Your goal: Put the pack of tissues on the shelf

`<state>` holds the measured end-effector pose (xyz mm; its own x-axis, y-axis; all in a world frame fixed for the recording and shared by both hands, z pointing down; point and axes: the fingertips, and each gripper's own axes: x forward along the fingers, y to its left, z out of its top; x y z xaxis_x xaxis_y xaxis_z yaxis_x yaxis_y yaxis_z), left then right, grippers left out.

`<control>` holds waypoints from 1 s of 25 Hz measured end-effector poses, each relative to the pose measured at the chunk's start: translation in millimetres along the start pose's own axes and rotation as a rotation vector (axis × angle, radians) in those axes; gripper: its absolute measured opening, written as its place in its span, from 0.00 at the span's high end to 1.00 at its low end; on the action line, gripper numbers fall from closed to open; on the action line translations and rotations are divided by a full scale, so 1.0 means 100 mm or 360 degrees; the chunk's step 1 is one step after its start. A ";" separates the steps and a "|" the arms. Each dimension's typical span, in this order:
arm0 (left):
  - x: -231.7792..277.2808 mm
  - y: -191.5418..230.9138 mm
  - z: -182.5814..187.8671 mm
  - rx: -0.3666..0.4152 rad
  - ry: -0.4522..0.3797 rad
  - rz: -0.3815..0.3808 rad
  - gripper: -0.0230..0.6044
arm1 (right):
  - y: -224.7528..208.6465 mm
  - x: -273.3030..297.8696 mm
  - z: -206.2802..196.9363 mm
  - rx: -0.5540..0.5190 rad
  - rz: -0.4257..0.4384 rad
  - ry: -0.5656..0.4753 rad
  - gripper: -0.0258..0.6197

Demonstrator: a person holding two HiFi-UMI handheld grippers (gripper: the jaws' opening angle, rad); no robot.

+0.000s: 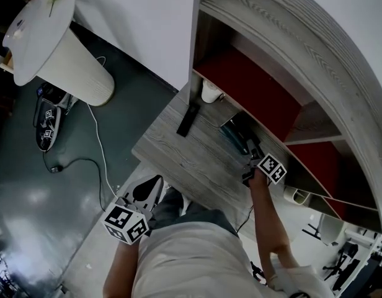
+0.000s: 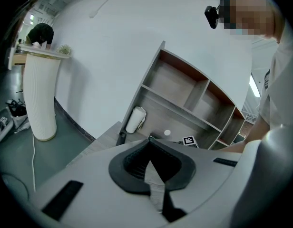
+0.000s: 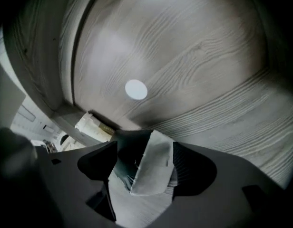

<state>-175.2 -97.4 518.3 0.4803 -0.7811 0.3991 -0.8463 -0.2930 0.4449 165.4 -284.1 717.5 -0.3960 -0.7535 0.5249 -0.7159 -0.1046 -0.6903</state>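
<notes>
The pack of tissues (image 1: 236, 131) lies flat on the grey wooden desk (image 1: 178, 157), near the back edge, under the lowest board of the shelf (image 1: 290, 48). It is dark teal, and one pale end of it shows in the right gripper view.

The right gripper (image 3: 144, 156) reaches in over the desk to the pack. Its jaws stand wide apart with the pack between them. One of the black pads (image 3: 191, 167) is just beside the pale end of the pack, and I do not see it press on the pack. The pack rests on the desk by its own weight.

The left gripper (image 1: 147, 190) hangs low in front of the front edge of the desk, close to the person's body and well apart from the pack. Its jaws are pressed together at the tips, and nothing is between them.

A white roll (image 1: 209, 90) stands at the back corner of the desk, against the side wall of the shelf. A black bar (image 1: 188, 120) lies near it along that side edge. A small white round dot (image 3: 136, 89) is on the wooden back panel behind the pack.

Away from the desk, a white round table (image 1: 39, 33) on a ribbed foot stands on the dark floor (image 1: 30, 216), and a white cable (image 1: 98, 141) runs on the floor beside it.
</notes>
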 end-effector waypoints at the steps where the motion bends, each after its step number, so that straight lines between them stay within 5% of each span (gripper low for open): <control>1: 0.00 0.00 -0.01 -0.0003 -0.0001 0.0001 0.94 | 0.04 -0.01 -0.02 -0.0096 -0.0002 0.0005 0.38; 6: -0.02 -0.04 -0.04 -0.0032 -0.0008 -0.0010 0.94 | 0.15 -0.07 -0.26 -0.0557 -0.0062 0.0114 0.37; 13: -0.08 -0.08 -0.11 -0.0050 -0.0005 0.0006 0.94 | -0.04 -0.07 -0.43 -0.0960 -0.0369 0.0220 0.42; 25: -0.18 -0.09 -0.24 -0.0084 -0.0004 0.0053 0.94 | -0.03 0.23 -0.11 -0.0894 -0.0463 0.0115 0.47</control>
<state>-170.5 -67.7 526.0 0.4514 -0.7912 0.4126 -0.8485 -0.2375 0.4729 151.5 -294.2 737.2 -0.1633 -0.6978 0.6974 -0.9847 0.0724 -0.1582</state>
